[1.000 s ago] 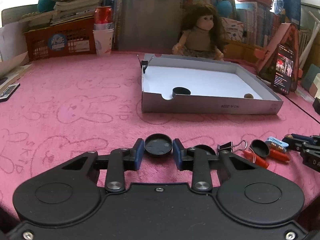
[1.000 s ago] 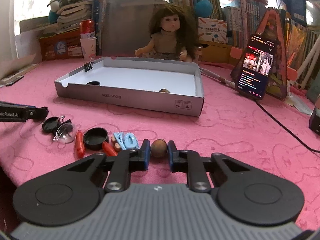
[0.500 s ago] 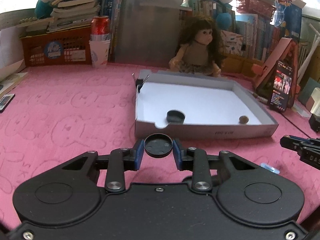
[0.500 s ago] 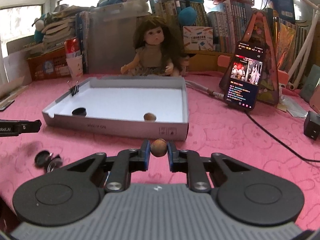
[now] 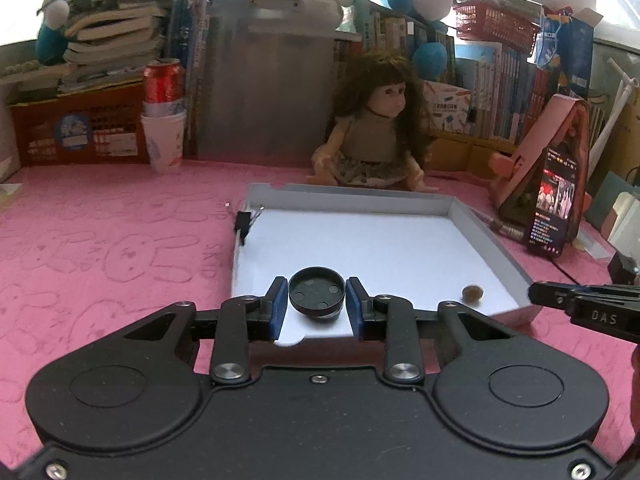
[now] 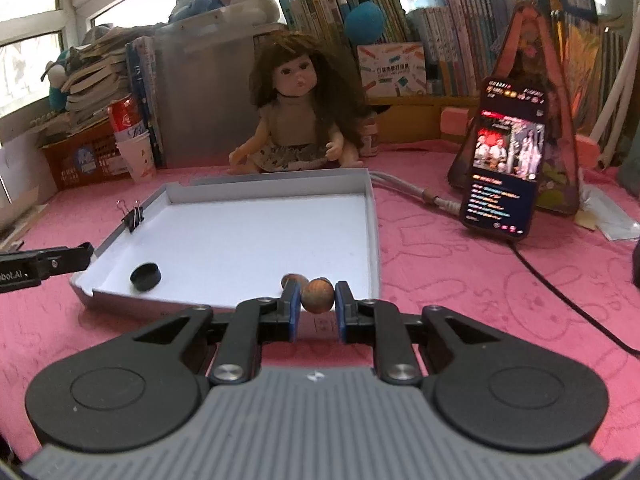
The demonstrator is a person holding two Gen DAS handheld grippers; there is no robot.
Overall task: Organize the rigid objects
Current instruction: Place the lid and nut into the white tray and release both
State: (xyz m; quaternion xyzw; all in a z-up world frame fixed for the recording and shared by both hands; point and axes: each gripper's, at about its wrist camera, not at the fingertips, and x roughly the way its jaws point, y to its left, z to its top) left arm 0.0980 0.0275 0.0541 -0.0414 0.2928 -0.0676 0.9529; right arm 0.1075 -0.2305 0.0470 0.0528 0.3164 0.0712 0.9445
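My left gripper (image 5: 317,299) is shut on a black round cap (image 5: 317,293) and holds it over the near left corner of the shallow white box (image 5: 360,248). My right gripper (image 6: 317,300) is shut on a brown nut (image 6: 317,294) and holds it over the box's near wall (image 6: 224,303). Inside the box lie a black cap (image 6: 145,276) and another brown nut (image 6: 291,279), which also shows in the left wrist view (image 5: 472,293). A black binder clip (image 6: 132,216) is clipped on the box's left wall.
A doll (image 6: 298,120) sits just behind the box. A lit phone (image 6: 505,160) leans on a stand to the right, with a cable (image 6: 560,292) trailing over the pink cloth. A paper cup with a red can (image 5: 164,120), books and crates line the back.
Both grippers have lifted off the cloth with their objects and moved forward to the box. The loose items on the cloth have dropped out of view.
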